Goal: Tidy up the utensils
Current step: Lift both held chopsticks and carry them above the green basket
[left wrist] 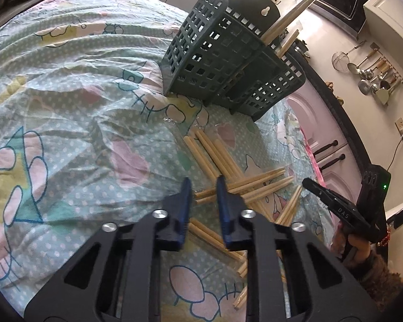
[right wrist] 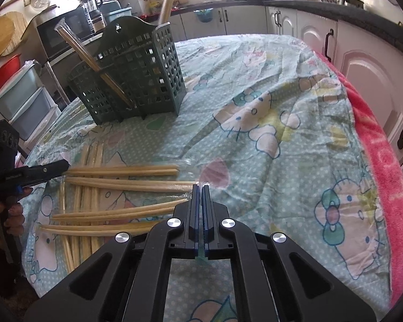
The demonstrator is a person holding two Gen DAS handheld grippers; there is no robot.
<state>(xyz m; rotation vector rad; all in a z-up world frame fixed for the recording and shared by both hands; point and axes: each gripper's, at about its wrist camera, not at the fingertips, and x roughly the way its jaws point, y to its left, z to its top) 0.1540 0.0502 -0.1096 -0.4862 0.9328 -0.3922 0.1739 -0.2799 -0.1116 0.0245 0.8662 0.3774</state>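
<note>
A cartoon-print cloth (right wrist: 255, 94) covers the counter, strewn with wrapped chopsticks (right wrist: 126, 170). The left gripper (left wrist: 203, 185) stands slightly parted over the chopsticks, gripping nothing visible. The right gripper (right wrist: 200, 191) is closed, pinching clear wrapper (right wrist: 198, 183).

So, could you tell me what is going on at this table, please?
A person with a gripper in each hand is sorting wrapped chopsticks into a green basket on a cloth-covered table. A few pairs already stand in the basket; most lie scattered in front of it. The right gripper is shut at the tip of one wrapper. The left gripper hovers over the pile, jaws apart.
</note>
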